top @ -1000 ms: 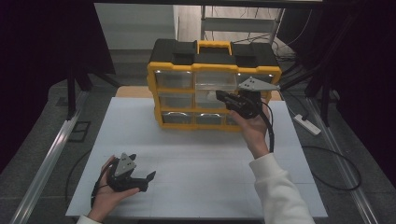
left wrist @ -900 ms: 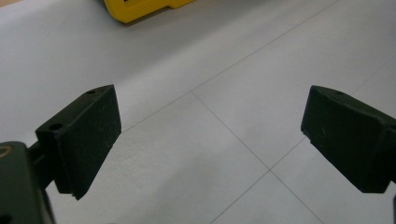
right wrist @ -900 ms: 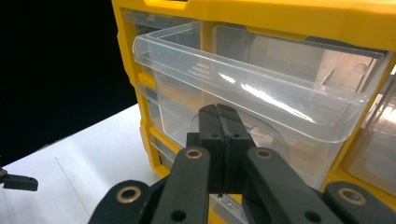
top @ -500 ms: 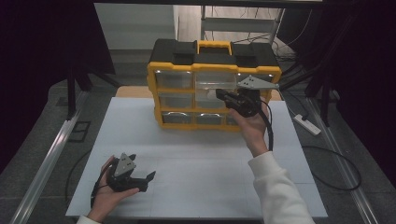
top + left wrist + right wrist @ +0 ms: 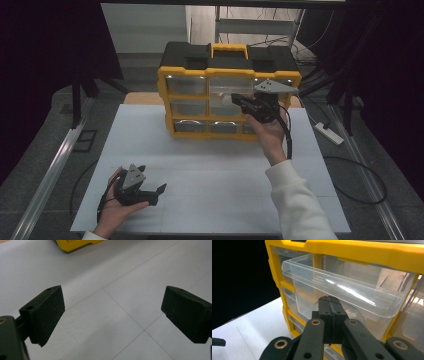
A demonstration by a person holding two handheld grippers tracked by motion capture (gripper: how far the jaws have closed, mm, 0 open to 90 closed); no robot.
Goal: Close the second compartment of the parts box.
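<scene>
Your right gripper (image 5: 331, 322) is pressing its jaws together on the curved front tab of a clear plastic drawer (image 5: 342, 293), which is sticking partway out of the middle row of the yellow organiser (image 5: 230, 92), toward 1 o'clock on the table in the high view. You are pinching it there, I judge, because that thin lip is the only handhold for sliding the drawer. The organiser is a blocky yellow-and-black plastic case with glossy see-through drawers, standing at 12 o'clock on the matte white table (image 5: 210, 200). Your left gripper (image 5: 150, 192) is resting at 8 o'clock, jaws spread wide over bare tabletop, holding nothing, apparently parked clear of the work.
</scene>
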